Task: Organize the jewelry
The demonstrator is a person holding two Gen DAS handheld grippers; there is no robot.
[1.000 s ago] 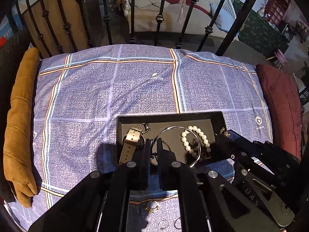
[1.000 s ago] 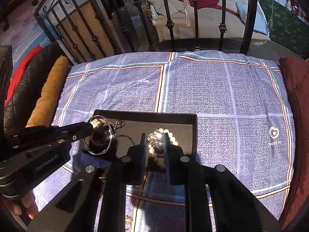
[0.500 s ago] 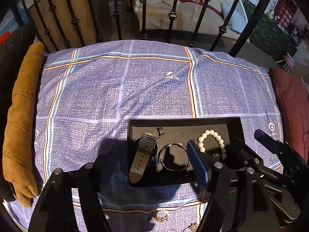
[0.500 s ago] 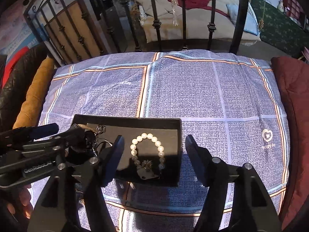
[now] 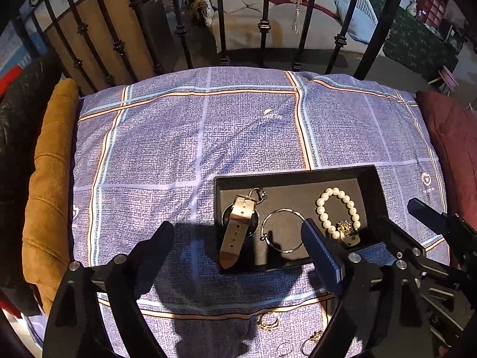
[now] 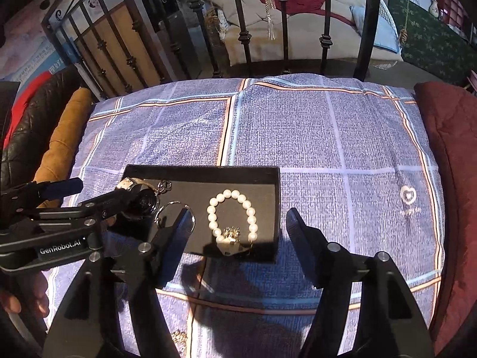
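On the bed, a purple checked blanket [image 5: 184, 137] holds a flat black tray [image 5: 298, 176]. Going from left to right inside it, there is a watch [image 5: 235, 226] with a pale strap, then a thin silver bangle [image 5: 283, 232], then a pearl bracelet [image 5: 337, 208] with a sparkly charm.

Over on the left, the left claw [image 5: 238, 244] has just been opening and now stands wide apart, holding nothing. The watch strap lies in the gap between its two sides, but nothing presses on it. To the right, the right claw [image 6: 238, 229] is wide too and empty, with the pearls lying loose below it.

Down near the front edge of the blanket, some small rings [image 5: 268, 322] lie outside the tray. I think they need picking up next.

Trouble could come easily. Rings are tiny and thin, so a claw may pinch the blanket instead, or flick one away into a fold. The bed is soft, so a bump on the tray could tip it and mix everything up.
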